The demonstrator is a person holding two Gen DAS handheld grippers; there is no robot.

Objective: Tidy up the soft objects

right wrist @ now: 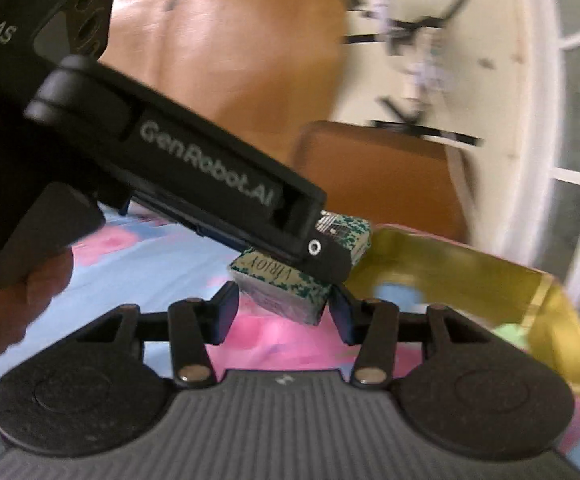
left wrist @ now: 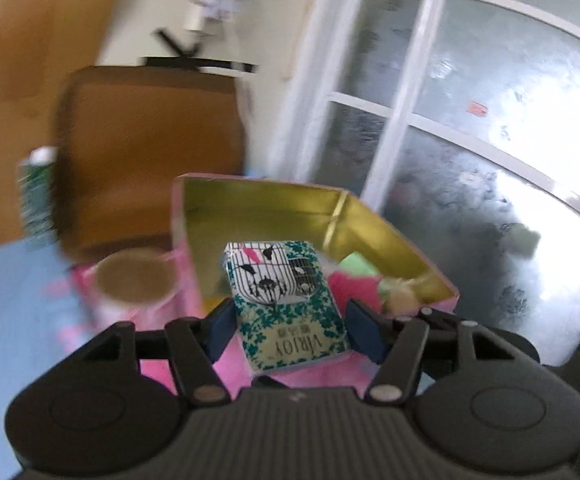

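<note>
A green-and-white floral tissue pack (left wrist: 285, 300) marked VIRJOY sits between the blue pads of my left gripper (left wrist: 287, 330), which is shut on it and holds it in front of an open tin box (left wrist: 257, 208) with a gold inside. The box holds a pink soft piece (left wrist: 354, 284) and a green one (left wrist: 356, 266). In the right wrist view the same pack (right wrist: 290, 288) lies between the pads of my right gripper (right wrist: 283, 312), which also closes on it. The left gripper's body (right wrist: 193, 168) crosses over the pack. The gold box (right wrist: 470, 280) is to the right.
A pink floral cup with a brown lid (left wrist: 133, 280) stands left of the box. A green patterned can (left wrist: 35, 196) stands farther left. A brown chair (left wrist: 145, 148) is behind. A blue and pink floral cloth (right wrist: 137, 256) covers the table. A glass door (left wrist: 470, 140) is to the right.
</note>
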